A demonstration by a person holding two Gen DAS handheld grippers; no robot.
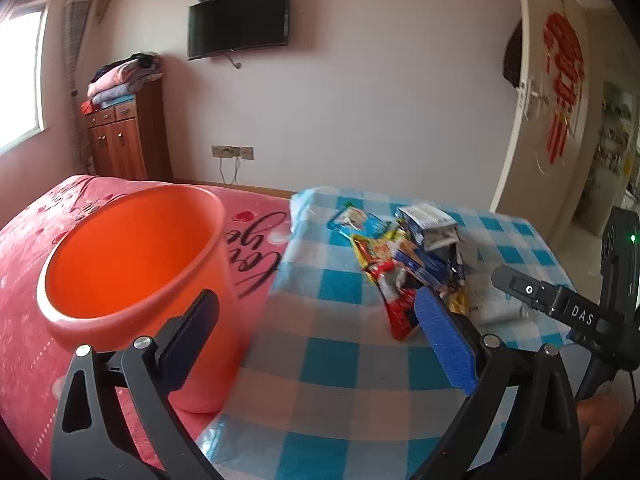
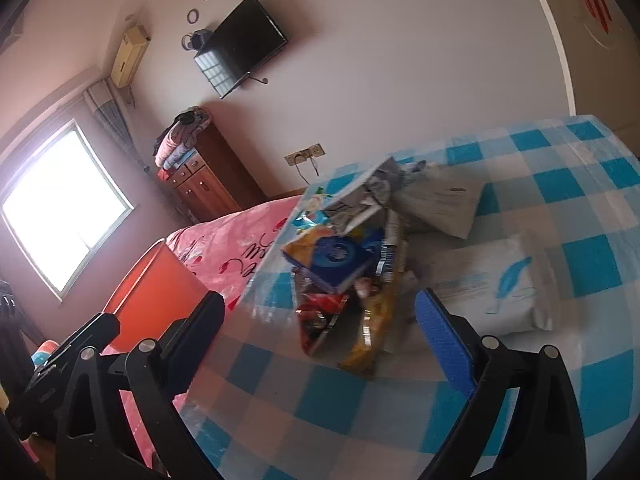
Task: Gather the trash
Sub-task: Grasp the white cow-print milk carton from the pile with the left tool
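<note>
Gaping wide and empty, the left gripper (image 1: pixel 320 328) and right gripper (image 2: pixel 324 328) hover near a heap of wrappers (image 1: pixel 404 264) whose long axis runs near to far. It lies on a blue-checked cloth (image 1: pixel 340 400), right of an upright orange bucket (image 1: pixel 132 264) on a pink bedspread (image 1: pixel 32 280).

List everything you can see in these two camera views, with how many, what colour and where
bucket: one, orange, standing on the pink bedspread left of the table
wrappers: a pile, count unclear, red, yellow, blue and grey, on the tablecloth
tissue pack: one, white with a blue feather, right of the pile
tablecloth: one, blue and white checked, over the table
bedspread: one, pink with hearts, on the bed
television: one, black, on the wall
cabinet: one, brown wood, by the window, folded cloths on top
left gripper: black, blue pads, open, empty
right gripper: same, open, empty
</note>
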